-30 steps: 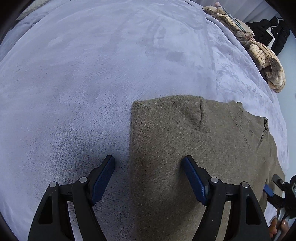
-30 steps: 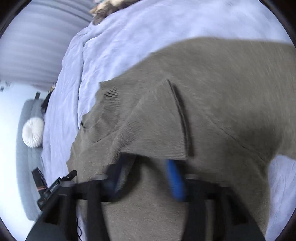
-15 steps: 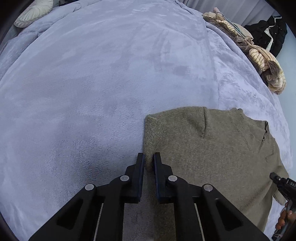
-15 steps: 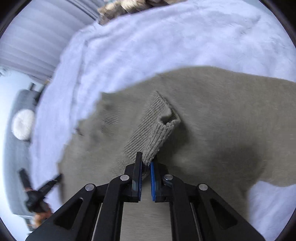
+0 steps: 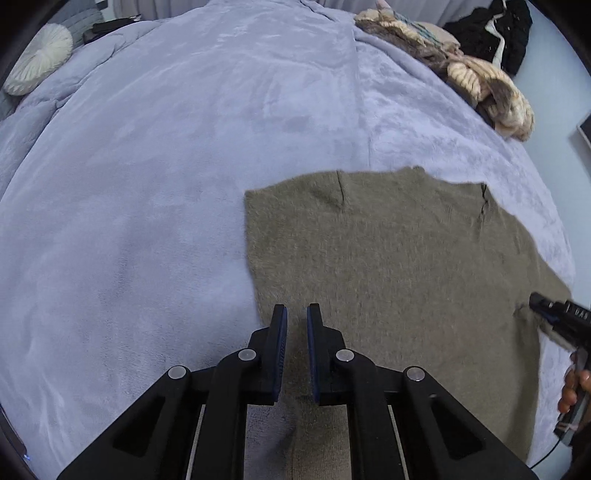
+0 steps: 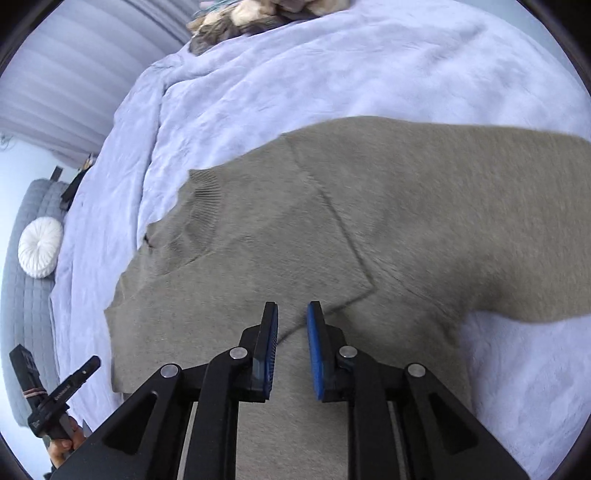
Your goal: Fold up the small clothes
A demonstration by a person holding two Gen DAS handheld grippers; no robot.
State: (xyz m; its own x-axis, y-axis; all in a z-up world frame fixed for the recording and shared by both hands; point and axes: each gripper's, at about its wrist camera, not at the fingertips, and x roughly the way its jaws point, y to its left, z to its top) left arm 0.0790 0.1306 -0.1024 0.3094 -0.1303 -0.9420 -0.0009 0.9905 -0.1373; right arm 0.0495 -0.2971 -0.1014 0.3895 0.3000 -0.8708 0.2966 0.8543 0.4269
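Note:
An olive-brown knitted sweater (image 5: 399, 266) lies flat on a pale lilac plush blanket (image 5: 166, 184). It also shows in the right wrist view (image 6: 369, 206), with one sleeve folded across the body and its ribbed collar at the left. My left gripper (image 5: 294, 314) hovers over the sweater's left edge, jaws nearly together with a narrow gap, holding nothing. My right gripper (image 6: 292, 314) hovers above the folded sleeve, jaws slightly apart and empty. The right gripper also shows at the right edge of the left wrist view (image 5: 554, 314).
A heap of cream and brown knitwear (image 5: 480, 77) lies at the blanket's far right corner, with dark clothes (image 5: 491, 33) behind it. A round white cushion (image 6: 40, 251) rests on a grey quilted surface beside the bed. Curtains (image 6: 74, 81) hang behind.
Both grippers have let go of the sweater and drawn back. The sleeve that the right gripper held raised now lies flat across the body. The right jaws have opened slightly.

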